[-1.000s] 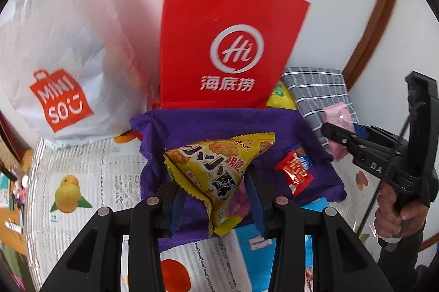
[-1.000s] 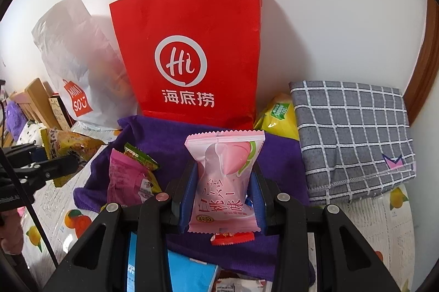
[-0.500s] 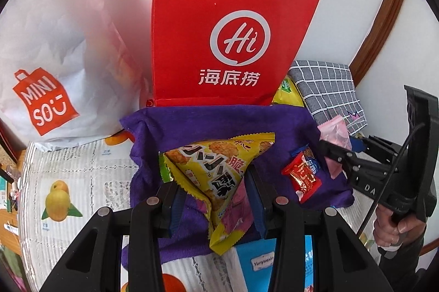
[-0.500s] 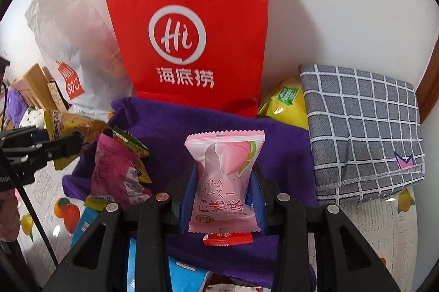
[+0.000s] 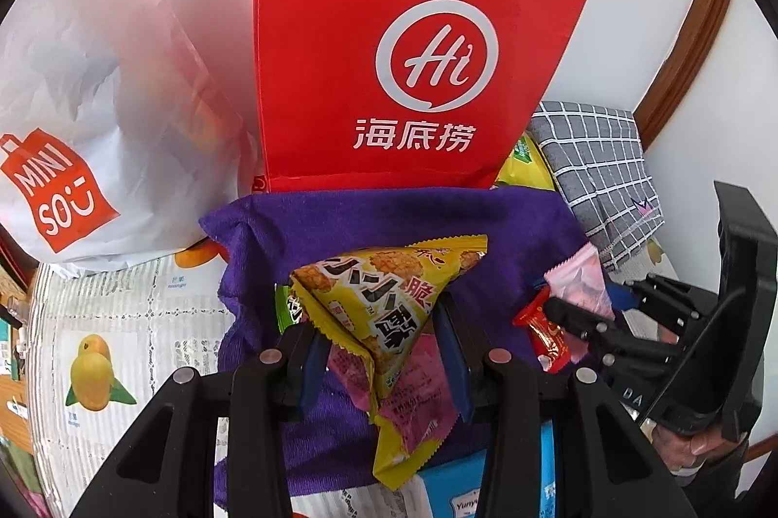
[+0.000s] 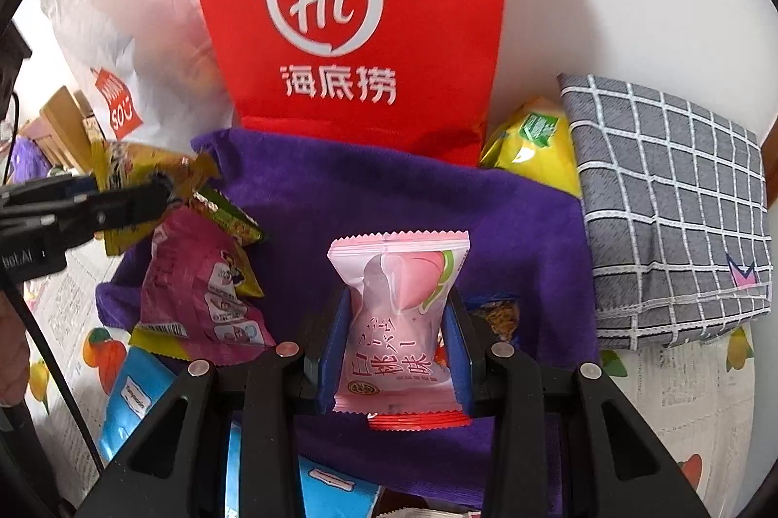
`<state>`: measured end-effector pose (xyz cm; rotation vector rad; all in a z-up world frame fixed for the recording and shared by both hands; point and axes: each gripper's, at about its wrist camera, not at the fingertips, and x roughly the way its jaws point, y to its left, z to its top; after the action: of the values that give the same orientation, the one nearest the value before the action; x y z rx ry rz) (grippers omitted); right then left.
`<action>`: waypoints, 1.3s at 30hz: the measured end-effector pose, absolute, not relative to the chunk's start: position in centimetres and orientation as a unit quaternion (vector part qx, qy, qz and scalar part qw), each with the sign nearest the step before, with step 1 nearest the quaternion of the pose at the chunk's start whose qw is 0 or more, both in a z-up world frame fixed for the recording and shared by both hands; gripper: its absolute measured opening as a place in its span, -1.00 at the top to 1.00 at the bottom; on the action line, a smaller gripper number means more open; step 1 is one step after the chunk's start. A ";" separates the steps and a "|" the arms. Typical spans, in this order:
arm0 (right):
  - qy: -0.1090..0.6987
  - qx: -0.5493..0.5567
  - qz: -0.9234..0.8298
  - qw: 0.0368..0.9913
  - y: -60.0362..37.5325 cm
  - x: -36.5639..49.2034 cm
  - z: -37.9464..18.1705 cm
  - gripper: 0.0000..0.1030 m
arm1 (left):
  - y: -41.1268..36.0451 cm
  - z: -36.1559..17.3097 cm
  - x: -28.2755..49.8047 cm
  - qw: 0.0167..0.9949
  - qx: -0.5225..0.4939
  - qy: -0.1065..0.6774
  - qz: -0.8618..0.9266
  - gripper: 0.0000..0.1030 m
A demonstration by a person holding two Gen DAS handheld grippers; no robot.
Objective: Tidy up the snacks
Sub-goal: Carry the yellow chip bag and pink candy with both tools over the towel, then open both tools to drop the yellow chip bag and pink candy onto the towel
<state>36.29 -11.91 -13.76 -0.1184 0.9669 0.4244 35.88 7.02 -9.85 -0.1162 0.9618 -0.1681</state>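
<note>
My left gripper (image 5: 384, 352) is shut on a yellow triangular snack packet (image 5: 389, 299), held above the purple cloth (image 5: 369, 221). My right gripper (image 6: 396, 348) is shut on a pink peach candy packet (image 6: 396, 313), also over the purple cloth (image 6: 369, 197). A red paper bag with a white "Hi" logo (image 5: 408, 56) stands upright just behind the cloth; it also shows in the right wrist view (image 6: 350, 12). A magenta packet (image 6: 204, 294) and a green packet (image 6: 228, 216) lie on the cloth's left. A small red packet (image 5: 547, 333) lies on its right.
A white MINISO bag (image 5: 82, 95) stands left of the red bag. A grey checked folded cloth (image 6: 671, 206) and a yellow-green packet (image 6: 530, 143) sit at the right by the wall. A blue box (image 6: 136, 401) lies at the front. A fruit-print cover (image 5: 97, 362) covers the table.
Both grippers have moved forward toward the red bag, which now looks larger and nearer. Each still holds its packet.
</note>
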 end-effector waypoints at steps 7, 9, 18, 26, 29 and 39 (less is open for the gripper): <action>0.479 -0.064 0.201 0.852 -11.4 36.7 -15.2 0.28 | 6.6 -11.1 36.8 0.874 -0.051 0.477 -0.078 0.24; 0.483 -0.067 0.199 0.850 -11.3 36.7 -15.6 0.28 | 6.5 -11.2 36.8 0.874 -0.050 0.477 -0.078 0.24; 0.487 -0.068 0.195 0.848 -11.3 37.1 -16.1 0.28 | 6.2 -12.3 37.1 0.867 -0.052 0.489 -0.081 0.24; 0.482 -0.069 0.190 0.852 -11.5 37.1 -15.6 0.28 | 6.4 -12.6 37.1 0.863 -0.056 0.495 -0.083 0.24; 0.476 -0.068 0.191 0.855 -11.8 36.9 -15.1 0.26 | 6.5 -12.4 37.0 0.863 -0.061 0.495 -0.084 0.24; 0.436 -0.048 0.179 0.881 -13.4 35.5 -11.3 -0.08 | 6.8 -10.1 35.5 0.866 -0.059 0.489 -0.085 -0.31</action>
<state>35.50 -13.38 -11.35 -0.0993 0.9079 0.3729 35.47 6.78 -10.14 -0.1235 1.0249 -0.1786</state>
